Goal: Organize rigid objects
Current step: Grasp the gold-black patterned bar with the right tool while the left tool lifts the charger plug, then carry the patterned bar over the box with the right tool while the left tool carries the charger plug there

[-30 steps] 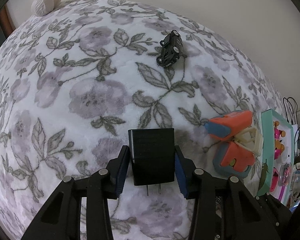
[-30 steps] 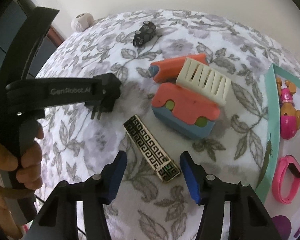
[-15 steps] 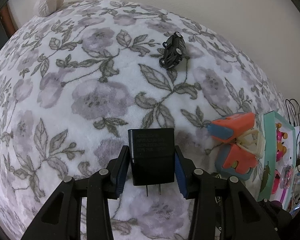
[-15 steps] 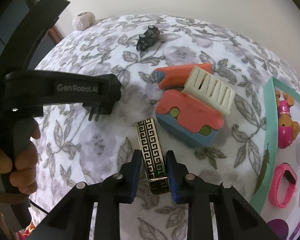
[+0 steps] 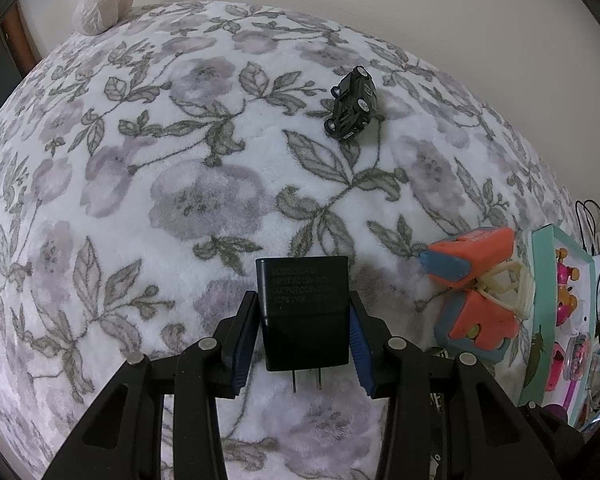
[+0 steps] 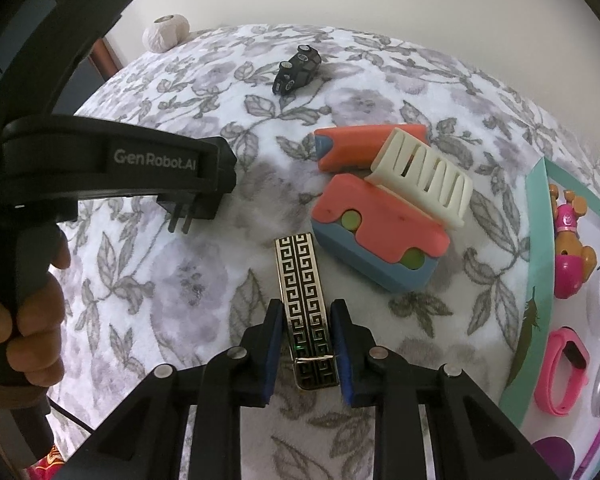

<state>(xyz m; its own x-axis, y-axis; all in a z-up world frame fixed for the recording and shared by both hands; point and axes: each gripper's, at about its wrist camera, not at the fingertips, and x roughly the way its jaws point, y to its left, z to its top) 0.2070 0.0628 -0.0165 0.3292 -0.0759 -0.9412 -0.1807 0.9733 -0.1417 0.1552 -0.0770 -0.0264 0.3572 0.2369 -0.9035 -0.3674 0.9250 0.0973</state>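
Note:
My left gripper (image 5: 303, 300) is shut on a black plug-in charger (image 5: 304, 320), its two prongs pointing back toward the camera, just above the floral blanket (image 5: 160, 200). In the right wrist view the same charger (image 6: 204, 210) hangs under the left gripper's black fingers (image 6: 216, 168), held by a person's hand (image 6: 32, 320). My right gripper (image 6: 306, 308) has its jaws closing on a slim black-and-gold patterned bar (image 6: 300, 276), and the blue pads press its two long sides near its lower end. The bar lies lengthwise between the fingers.
An orange-and-blue toy with a cream slotted lid (image 6: 376, 240) lies just right of the bar. A black toy car (image 6: 296, 70) sits farther back. A teal-rimmed tray (image 6: 534, 264) with a pink band and small figures is at the right. A yarn ball (image 6: 166, 32) rests at the far corner.
My right gripper went from wide open over the slanted bar to closed around it, and the bar now lies straight between the fingers. The left gripper kept still with the charger.

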